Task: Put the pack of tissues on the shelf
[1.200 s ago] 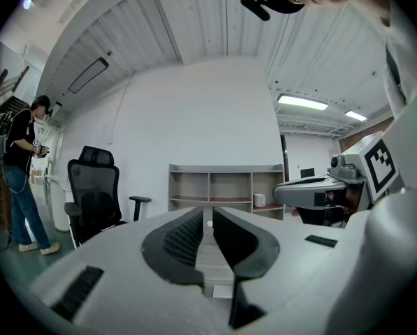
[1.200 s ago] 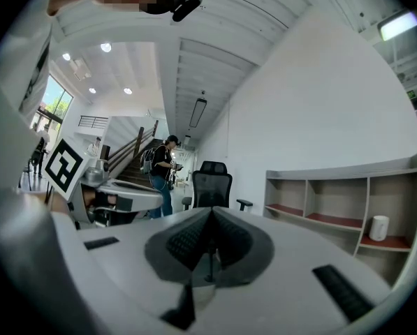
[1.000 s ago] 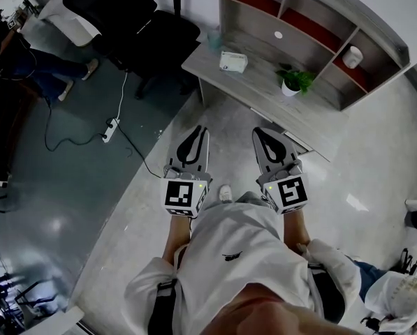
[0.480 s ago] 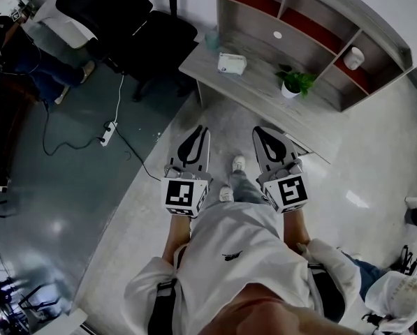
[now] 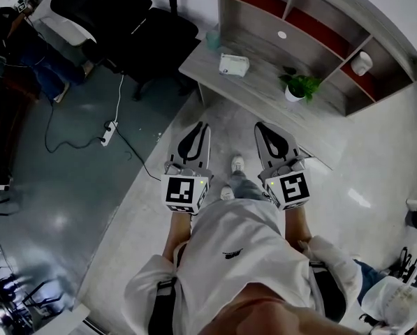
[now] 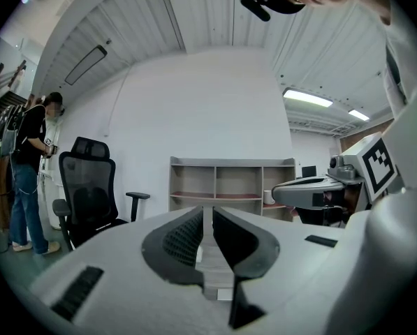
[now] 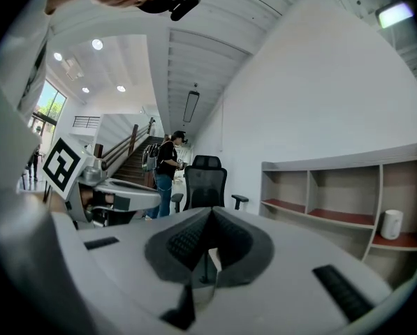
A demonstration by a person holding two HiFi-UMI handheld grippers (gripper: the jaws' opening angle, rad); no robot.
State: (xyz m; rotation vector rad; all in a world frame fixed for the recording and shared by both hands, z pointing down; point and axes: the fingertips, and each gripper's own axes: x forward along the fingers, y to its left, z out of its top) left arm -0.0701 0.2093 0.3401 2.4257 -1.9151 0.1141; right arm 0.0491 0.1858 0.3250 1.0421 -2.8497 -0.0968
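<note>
The small white rectangular pack of tissues (image 5: 234, 64) lay flat on the grey wood-grain counter (image 5: 264, 93), toward its left end, in front of the grey wooden shelf with red-lined compartments (image 5: 313, 26) and not in it. A pale teal tumbler (image 5: 213, 39) stood just left of and beyond the pack. A small green plant in a white pot (image 5: 299, 87) stood further right on the counter, and a white cup (image 5: 362, 63) sat in a right-hand compartment.

Both claws hung nearer, over the pale floor (image 5: 159, 208), well apart from the pack. The left claw (image 5: 202, 126) had its jaws all but together with nothing between them. The right claw (image 5: 260, 127) had its tips touching, also empty. A black mesh office chair (image 5: 135, 19) stood left of the counter.
</note>
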